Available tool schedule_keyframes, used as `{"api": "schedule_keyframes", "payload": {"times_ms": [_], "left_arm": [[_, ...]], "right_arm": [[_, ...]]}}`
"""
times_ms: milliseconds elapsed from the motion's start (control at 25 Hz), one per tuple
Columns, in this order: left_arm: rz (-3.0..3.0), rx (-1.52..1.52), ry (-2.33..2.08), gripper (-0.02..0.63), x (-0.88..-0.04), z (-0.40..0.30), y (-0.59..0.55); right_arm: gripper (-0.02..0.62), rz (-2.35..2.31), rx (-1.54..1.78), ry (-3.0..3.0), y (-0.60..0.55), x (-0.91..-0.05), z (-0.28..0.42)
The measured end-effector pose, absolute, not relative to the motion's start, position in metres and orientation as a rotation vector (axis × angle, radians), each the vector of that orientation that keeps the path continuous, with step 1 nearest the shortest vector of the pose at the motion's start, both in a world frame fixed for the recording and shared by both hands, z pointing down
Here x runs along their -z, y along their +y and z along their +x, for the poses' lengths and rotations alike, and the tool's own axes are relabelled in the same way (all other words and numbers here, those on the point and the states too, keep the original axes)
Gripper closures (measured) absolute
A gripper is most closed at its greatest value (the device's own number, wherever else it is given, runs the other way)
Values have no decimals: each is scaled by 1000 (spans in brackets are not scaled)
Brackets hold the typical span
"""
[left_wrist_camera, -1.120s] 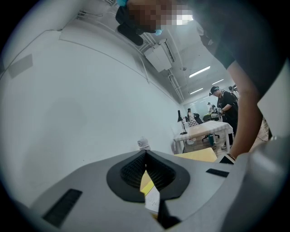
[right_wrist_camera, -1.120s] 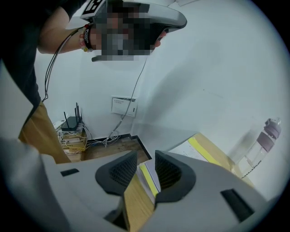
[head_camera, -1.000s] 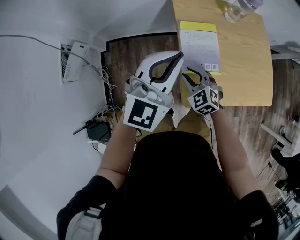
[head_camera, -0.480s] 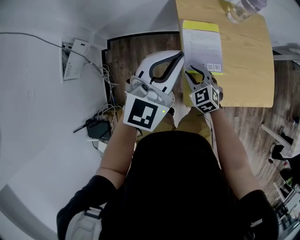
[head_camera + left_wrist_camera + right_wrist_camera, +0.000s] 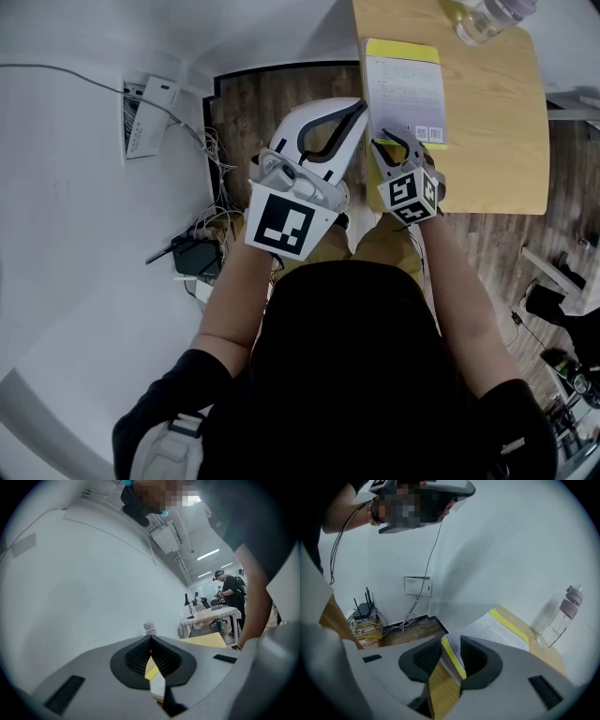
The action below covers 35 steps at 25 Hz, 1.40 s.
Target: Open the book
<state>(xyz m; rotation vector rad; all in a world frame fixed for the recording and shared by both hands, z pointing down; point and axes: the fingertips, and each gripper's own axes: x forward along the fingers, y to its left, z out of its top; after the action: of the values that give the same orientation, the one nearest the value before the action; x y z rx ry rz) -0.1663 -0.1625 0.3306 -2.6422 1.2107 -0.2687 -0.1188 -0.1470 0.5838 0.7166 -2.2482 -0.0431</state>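
Right gripper view — is the right gripper [image 5: 450,638] gripping anything?

Yes, it's clamping the book's [image 5: 497,630] near corner, jaws standing about half apart.

And the left gripper [image 5: 150,638]?

Its tips are meeting. The book is showing in the slit — whether it's being pinched, I'm not able to tell. The book is lying on the table [image 5: 487,141], and a bottle [image 5: 562,613] is standing beyond it.

No legible text; tiny print on the book [image 5: 403,89].
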Motion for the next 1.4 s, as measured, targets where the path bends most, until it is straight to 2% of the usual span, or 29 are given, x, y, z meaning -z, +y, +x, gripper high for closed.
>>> {"api": "schedule_keyframes", "payload": {"times_ms": [240,360,560,1400], "left_arm": [[-2645,271,1209,595,-332,-163,-162],[-2643,274,1207,595,-332,-163,-162],[-2645,275,1206,595,-333,-163,-161],[-2641,284,1182,595,-333,-153,-160]], "right_arm": [[470,734,35,-2239,-146,-587,-115],[518,729,63,-2239,-144,-585,-117],[548,767,62,-2265,-148,-576,-113],[555,818,72,-2301,-156,-550,-106]]}}
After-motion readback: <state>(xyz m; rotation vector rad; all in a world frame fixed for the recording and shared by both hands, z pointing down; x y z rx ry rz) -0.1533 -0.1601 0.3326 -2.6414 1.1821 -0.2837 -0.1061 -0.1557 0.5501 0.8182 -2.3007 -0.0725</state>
